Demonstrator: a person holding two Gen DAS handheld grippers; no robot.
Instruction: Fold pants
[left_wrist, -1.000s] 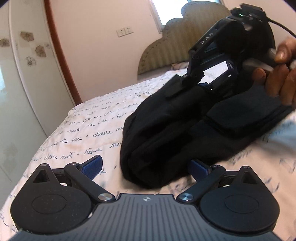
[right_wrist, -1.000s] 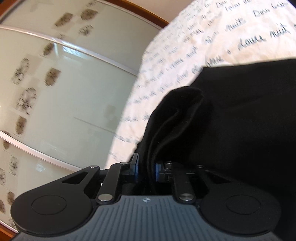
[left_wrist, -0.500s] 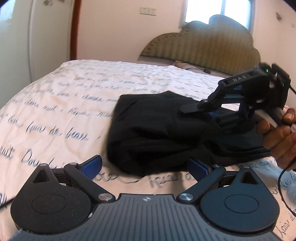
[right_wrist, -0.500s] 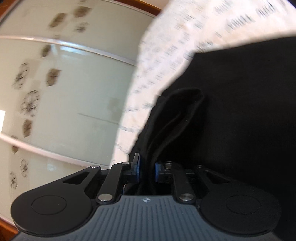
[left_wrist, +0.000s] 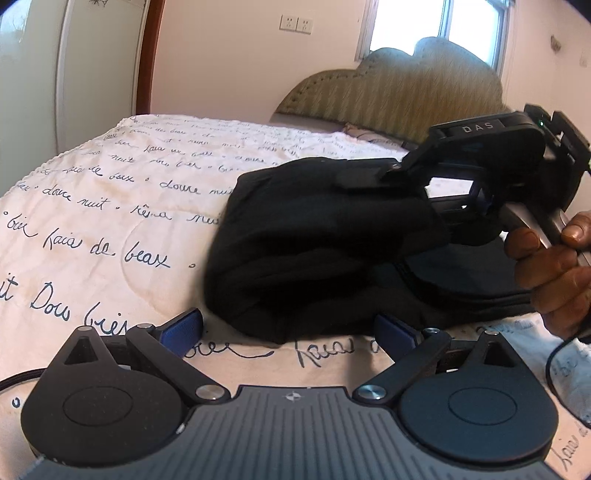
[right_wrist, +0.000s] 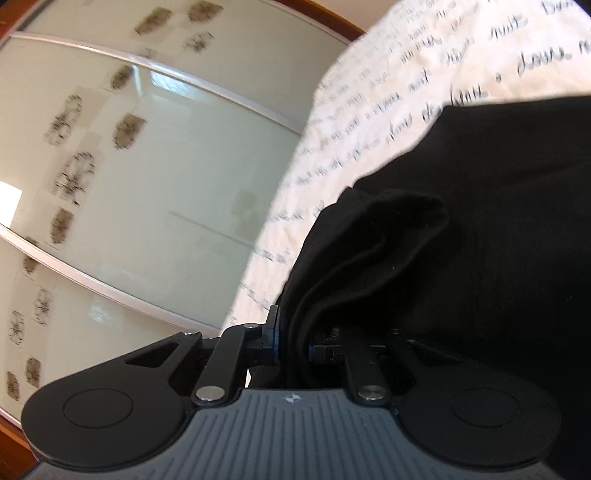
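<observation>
Two tools are ours: the right tool (right_wrist: 293, 341), jaws just closing, pinches a bunched edge of the black pants (left_wrist: 317, 251) on the bed (left_wrist: 110, 206), the left tool (left_wrist: 290, 328) spread empty beside them; a thin pinch could slip, undoing the fold.

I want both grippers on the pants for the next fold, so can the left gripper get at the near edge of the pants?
Probably yes: the left gripper is open, the pants lie just ahead on the bedspread, nothing between.
</observation>
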